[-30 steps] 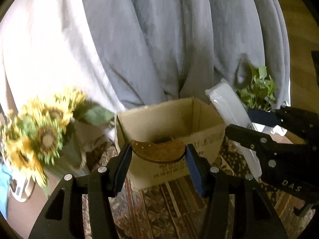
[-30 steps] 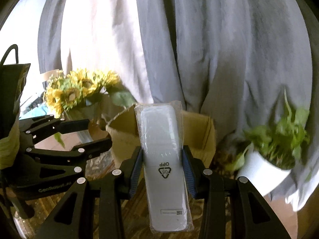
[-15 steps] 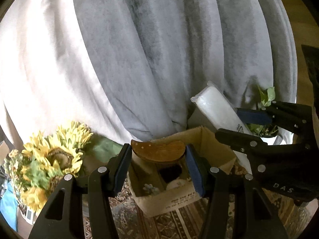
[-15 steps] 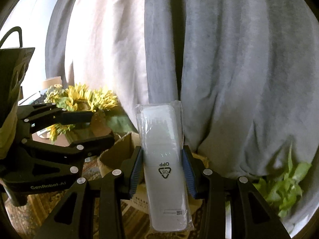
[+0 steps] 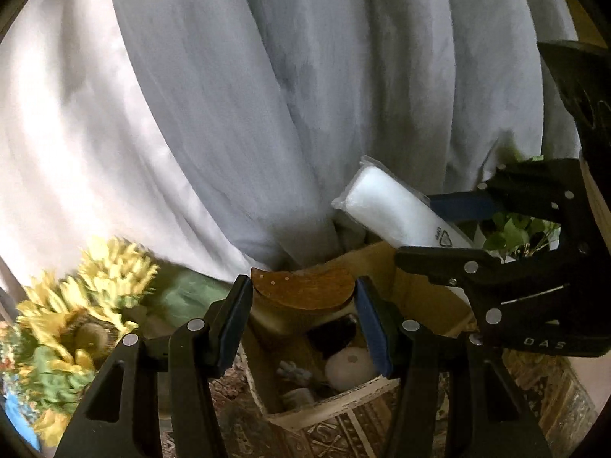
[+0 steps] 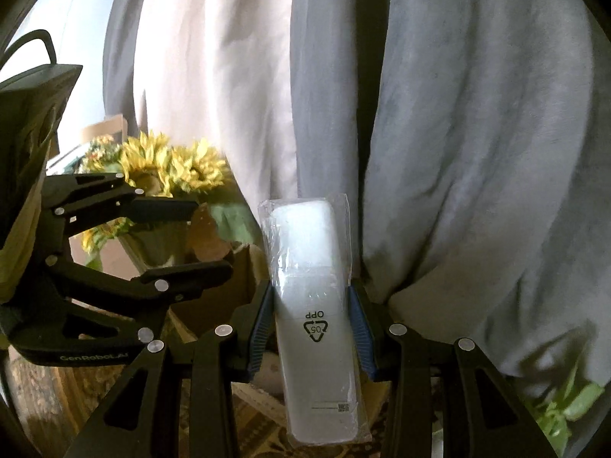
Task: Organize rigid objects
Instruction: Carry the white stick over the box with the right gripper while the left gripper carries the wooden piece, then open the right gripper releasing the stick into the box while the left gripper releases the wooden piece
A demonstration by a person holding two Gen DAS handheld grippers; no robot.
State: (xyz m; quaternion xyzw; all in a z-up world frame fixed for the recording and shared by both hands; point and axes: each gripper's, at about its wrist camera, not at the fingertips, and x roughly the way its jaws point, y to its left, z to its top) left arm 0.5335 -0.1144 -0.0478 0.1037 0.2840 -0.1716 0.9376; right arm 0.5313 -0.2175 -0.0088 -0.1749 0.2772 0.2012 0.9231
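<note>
Now left jaws clamp the wooden piece [image 5: 303,290], right jaws the wrapped white pack [image 6: 311,305].

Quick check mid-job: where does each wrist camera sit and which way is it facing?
Left wrist: on the left claw, angled down into the cardboard box; it grips a brown wooden piece.
Right wrist: on the right claw, facing the grey curtain; it grips a wrapped white packet.
Shared: each view shows the other claw, the sunflowers and the box.
</note>
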